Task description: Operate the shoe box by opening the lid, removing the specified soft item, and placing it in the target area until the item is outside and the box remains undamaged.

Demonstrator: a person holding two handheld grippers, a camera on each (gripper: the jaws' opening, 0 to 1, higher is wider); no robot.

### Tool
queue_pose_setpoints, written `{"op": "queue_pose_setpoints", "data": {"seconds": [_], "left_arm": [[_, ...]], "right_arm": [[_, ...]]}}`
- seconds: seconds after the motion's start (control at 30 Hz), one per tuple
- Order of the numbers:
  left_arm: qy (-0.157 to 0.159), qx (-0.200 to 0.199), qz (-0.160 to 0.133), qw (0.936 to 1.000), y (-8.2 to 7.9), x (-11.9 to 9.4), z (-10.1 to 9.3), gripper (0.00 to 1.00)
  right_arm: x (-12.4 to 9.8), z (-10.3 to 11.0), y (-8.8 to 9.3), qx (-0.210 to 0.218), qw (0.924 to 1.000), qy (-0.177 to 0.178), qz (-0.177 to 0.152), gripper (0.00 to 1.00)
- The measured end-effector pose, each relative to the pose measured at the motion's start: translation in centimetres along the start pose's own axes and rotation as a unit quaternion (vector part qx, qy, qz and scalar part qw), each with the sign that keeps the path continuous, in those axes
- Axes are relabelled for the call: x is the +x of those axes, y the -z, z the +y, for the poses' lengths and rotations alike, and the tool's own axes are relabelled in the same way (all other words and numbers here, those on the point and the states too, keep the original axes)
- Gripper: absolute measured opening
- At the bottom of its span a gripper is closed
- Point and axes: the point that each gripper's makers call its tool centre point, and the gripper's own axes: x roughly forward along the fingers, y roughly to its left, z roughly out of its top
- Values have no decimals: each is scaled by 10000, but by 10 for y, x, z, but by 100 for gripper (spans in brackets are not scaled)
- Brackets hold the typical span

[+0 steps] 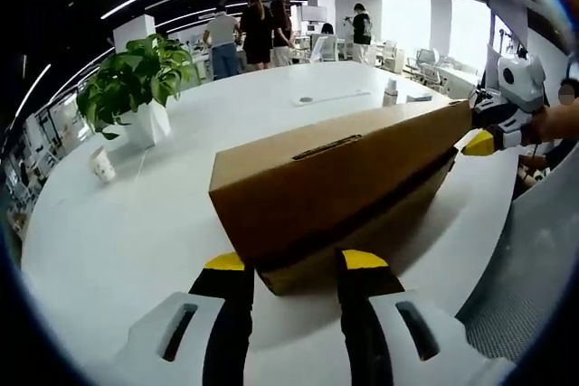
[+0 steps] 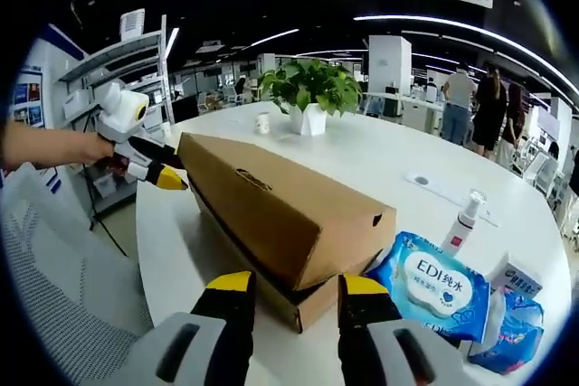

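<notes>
A brown cardboard shoe box [image 1: 335, 178] lies lengthwise on the white round table [image 1: 136, 241], lid on, with a dark gap between lid and base. My left gripper [image 1: 294, 261] is open at the box's near end, its yellow-tipped jaws either side of the lower corner. At the far end my right gripper [image 1: 488, 133] touches the lid's edge. In the right gripper view the box [image 2: 280, 210] runs away from my open right gripper [image 2: 297, 284], and the left gripper [image 2: 154, 169] sits at its far end. The box's contents are hidden.
A potted plant [image 1: 136, 88] and a paper cup [image 1: 102, 164] stand at the back left. Beside the box lie a blue wipes pack [image 2: 432, 282], more blue packs [image 2: 516, 323] and a small bottle [image 2: 463, 219]. People stand in the office beyond.
</notes>
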Motion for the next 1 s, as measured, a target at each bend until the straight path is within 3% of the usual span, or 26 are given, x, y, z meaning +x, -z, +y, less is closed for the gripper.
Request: {"op": "queue_pose_setpoints", "data": {"seconds": [0.37,1.0], "left_arm": [[61,9,209,9998,12,-6,0,37],[31,67,66,10000,1,-2,6,37]], "right_arm": [[1,3,5,-21,10000,-92,32,35],[5,-4,3,-142,9999,54,75,34]]}}
